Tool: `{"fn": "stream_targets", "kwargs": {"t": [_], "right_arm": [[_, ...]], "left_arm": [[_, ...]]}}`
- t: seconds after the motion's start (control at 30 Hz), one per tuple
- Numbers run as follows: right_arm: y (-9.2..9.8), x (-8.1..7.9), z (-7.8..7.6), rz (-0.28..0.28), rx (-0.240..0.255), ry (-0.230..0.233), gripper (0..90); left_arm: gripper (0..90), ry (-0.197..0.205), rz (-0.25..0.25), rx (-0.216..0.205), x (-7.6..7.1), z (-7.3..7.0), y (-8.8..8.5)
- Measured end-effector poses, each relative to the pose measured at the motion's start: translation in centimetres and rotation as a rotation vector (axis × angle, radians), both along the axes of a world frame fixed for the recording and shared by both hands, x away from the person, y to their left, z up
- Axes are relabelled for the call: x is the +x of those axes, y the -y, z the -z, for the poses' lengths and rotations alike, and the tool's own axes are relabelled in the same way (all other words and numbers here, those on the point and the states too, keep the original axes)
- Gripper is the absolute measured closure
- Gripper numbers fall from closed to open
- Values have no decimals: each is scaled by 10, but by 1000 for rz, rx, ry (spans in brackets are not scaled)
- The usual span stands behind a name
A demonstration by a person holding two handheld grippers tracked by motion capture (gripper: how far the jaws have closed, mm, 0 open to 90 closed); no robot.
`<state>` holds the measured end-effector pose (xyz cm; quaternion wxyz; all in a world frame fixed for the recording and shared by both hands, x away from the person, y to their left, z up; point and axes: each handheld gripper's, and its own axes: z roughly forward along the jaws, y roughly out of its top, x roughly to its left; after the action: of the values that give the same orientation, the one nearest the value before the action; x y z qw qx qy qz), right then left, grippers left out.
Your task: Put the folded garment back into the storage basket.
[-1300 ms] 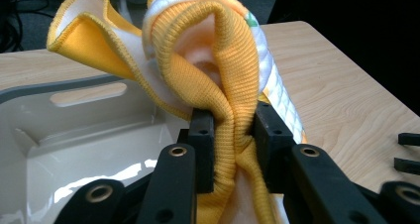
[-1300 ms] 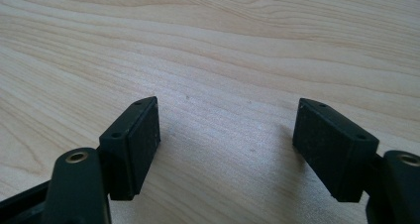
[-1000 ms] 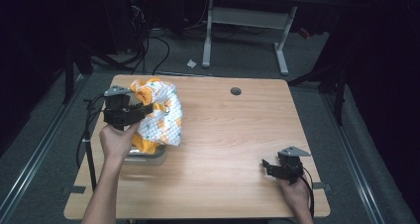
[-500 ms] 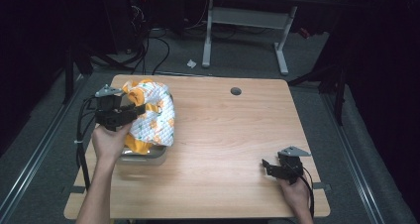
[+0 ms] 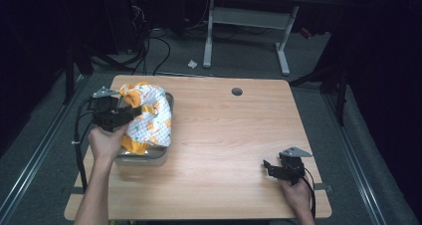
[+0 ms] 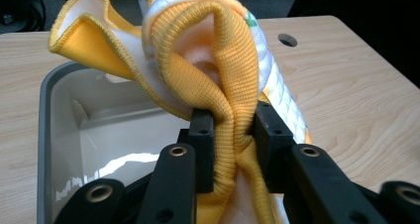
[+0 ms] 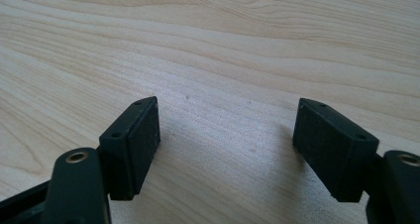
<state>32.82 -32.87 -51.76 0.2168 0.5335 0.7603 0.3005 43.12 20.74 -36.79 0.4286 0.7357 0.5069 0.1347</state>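
— What had just changed with the orange and white garment (image 5: pixel 148 116)?

— It had shifted toward the table's left edge and sunk a little, so it now hung over the grey tub (image 5: pixel 144 158) instead of beside it. I judged it was about to be lowered in.

— How was it held?

— The left gripper (image 6: pixel 233 135) was clamped on a bunched orange ribbed fold, the cloth pinched tight between its jaws, just above the tub's near rim, with the rest draped over the tub's far side.

— And the other tool?

— The right gripper (image 5: pixel 278 168) rested well apart from the tub, near the table's (image 5: pixel 239 135) front right corner, jaws spread with nothing between them.
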Motion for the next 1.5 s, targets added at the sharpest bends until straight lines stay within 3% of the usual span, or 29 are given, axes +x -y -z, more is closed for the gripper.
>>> {"fn": "stream_targets", "kwargs": {"t": [0.4,0.5,0.67,1.07,1.4,1.5], "right_arm": [[0,0,0,1,1,0,267],[0,0,0,0,0,0,268],[0,0,0,1,0,1,267],[0,0,0,3,1,-1,267],[0,0,0,3,1,-1,268],[0,0,0,3,1,-1,268]], "left_arm": [[733,-45,-10,-7,11,23,-8],[732,-50,-4,7,14,27,-8],[728,-66,-3,67,18,37,-6],[728,-95,3,97,28,53,-5],[725,-136,24,196,34,71,3],[722,-149,22,202,36,78,4]]}}
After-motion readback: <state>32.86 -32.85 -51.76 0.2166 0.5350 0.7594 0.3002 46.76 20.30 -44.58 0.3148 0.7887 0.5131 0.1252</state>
